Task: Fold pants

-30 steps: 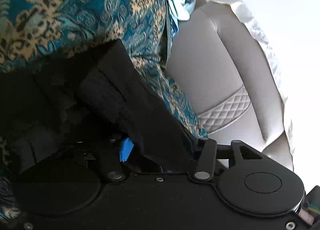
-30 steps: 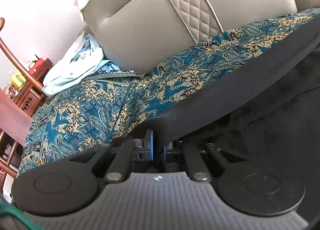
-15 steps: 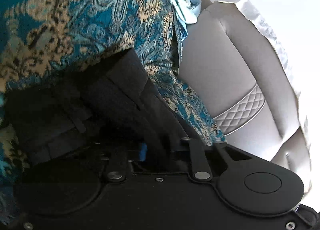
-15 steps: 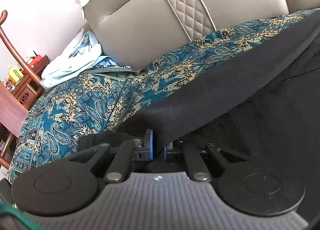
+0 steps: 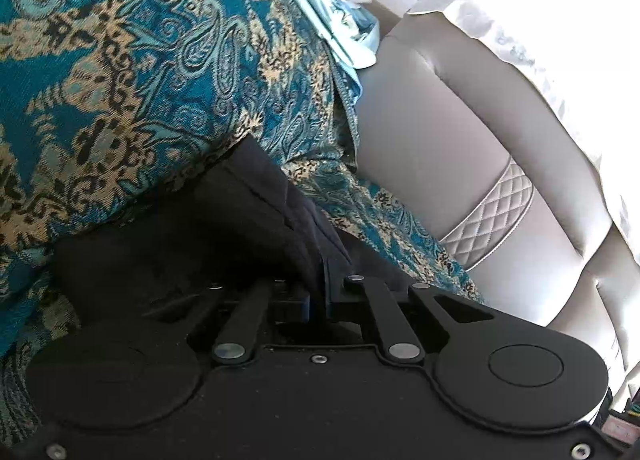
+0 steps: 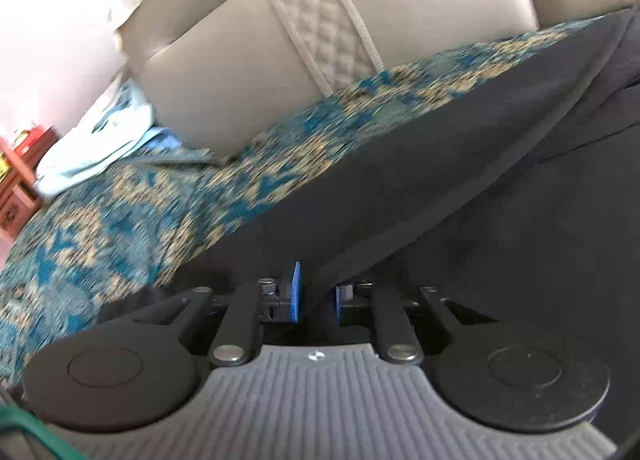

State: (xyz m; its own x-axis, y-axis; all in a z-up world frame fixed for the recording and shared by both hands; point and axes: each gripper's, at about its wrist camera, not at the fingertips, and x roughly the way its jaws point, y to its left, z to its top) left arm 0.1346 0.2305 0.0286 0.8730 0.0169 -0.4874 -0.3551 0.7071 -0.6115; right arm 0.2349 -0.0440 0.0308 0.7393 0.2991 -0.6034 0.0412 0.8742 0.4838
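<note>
The black pants [image 5: 224, 227] lie on a teal and gold patterned throw [image 5: 120, 59] that covers the sofa seat. My left gripper [image 5: 318, 296] is shut on a folded edge of the pants, and the dark cloth runs up from between its blue pads. In the right wrist view the pants [image 6: 480, 179] fill the lower right, with one long edge running diagonally. My right gripper [image 6: 318, 296] is low over that edge and its jaws are opening. The cloth lies between the parted blue pads [image 6: 296, 292], which no longer pinch it.
The beige leather sofa back [image 5: 420, 139] with a quilted stripe rises behind the throw. A light blue garment [image 6: 92, 155] is bunched at the far end of the seat. A white lace cloth [image 5: 540, 59] drapes over the backrest. Red-brown wooden furniture [image 6: 16, 179] stands at the left.
The left jaws closed from wide apart onto the pants' edge while the wrist rolled. The right gripper sank toward the pants and its pads, shut on the edge before, have parted.
</note>
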